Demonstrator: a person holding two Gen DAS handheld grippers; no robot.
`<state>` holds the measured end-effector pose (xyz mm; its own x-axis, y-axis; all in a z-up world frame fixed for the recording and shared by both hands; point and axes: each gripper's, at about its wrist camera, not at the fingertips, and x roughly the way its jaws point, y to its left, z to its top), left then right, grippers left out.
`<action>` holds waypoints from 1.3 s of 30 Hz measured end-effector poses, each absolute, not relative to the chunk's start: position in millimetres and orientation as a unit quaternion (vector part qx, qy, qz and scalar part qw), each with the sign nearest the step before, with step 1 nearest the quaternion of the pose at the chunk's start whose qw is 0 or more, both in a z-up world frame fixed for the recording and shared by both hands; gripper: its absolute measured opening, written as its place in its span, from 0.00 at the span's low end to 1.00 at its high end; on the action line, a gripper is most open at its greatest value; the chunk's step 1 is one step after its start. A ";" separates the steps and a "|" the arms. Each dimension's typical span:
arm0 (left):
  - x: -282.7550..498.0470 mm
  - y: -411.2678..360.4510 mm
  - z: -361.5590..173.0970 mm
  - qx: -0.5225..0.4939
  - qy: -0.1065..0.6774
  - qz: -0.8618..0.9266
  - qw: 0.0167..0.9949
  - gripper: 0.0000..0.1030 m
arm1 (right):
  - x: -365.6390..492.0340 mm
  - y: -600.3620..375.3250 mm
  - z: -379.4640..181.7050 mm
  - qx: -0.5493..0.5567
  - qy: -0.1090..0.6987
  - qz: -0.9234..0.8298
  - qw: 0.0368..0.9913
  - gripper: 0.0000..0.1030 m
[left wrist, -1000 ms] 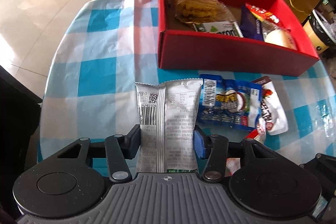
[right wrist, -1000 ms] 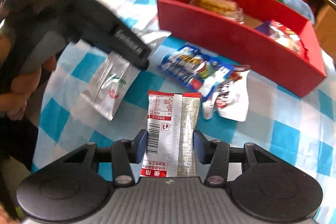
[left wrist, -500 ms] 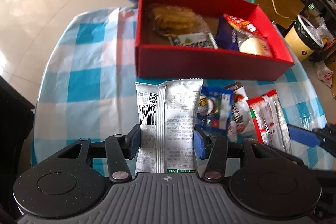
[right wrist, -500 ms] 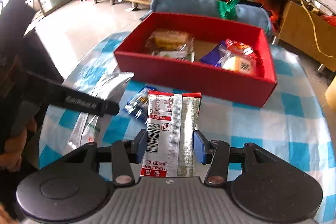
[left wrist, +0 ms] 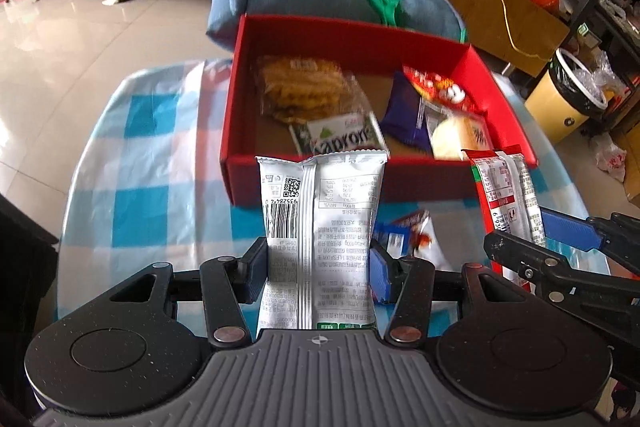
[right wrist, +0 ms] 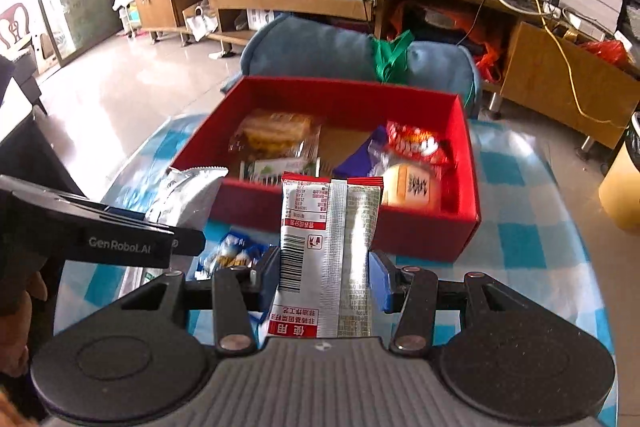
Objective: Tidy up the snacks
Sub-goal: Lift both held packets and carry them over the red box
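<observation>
We hold a snack in each gripper. In the left wrist view, the left gripper [left wrist: 318,267] is clamped on a silver packet [left wrist: 320,223] that stands upright in the lower middle of the frame, its barcode side facing the camera. At the right edge of that same view the right gripper [left wrist: 532,239] comes in, pinching a red-and-white packet [left wrist: 505,187].

In the right wrist view, the red-and-white packet [right wrist: 328,259] stands between the right gripper's [right wrist: 326,281] blue pads, which press on both its sides. The left gripper [right wrist: 132,243] reaches in from the left edge with the silver packet [right wrist: 184,195] in its grip.

The red box [left wrist: 240,99] fills the upper middle of the left wrist view, on a blue-and-white checked tablecloth [left wrist: 136,163]. Inside it lie a clear bag of golden biscuits [left wrist: 304,91], a green-and-white packet [left wrist: 340,135], a purple wrapper [left wrist: 402,111] and a red snack bag [left wrist: 436,87]. A small blue packet [right wrist: 230,253] lies on the cloth in front of the box; its print is too blurred for us to read.
</observation>
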<state>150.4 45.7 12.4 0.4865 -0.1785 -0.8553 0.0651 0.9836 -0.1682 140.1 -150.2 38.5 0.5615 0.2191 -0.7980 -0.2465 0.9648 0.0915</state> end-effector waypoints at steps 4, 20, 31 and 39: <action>162.4 42.3 20.0 -0.058 0.492 -0.066 0.866 0.57 | 154.5 -152.9 44.1 -0.012 0.438 0.127 0.890 0.41; 217.1 31.9 35.7 -0.056 0.472 -0.047 0.878 0.57 | 208.4 -161.2 47.4 -0.001 0.420 0.113 0.901 0.41; 250.7 23.0 29.6 -0.041 0.473 -0.031 0.880 0.57 | 242.1 -164.5 33.9 -0.002 0.423 0.106 0.900 0.41; 268.0 20.1 22.3 -0.039 0.478 -0.022 0.877 0.57 | 261.6 -164.5 18.1 -0.002 0.431 0.102 0.896 0.41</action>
<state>268.0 20.1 22.3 0.5428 -0.0759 -0.8364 0.0013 0.9960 -0.0895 261.6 -164.5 18.1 0.6070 0.1812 -0.7738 -0.1849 0.9791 0.0842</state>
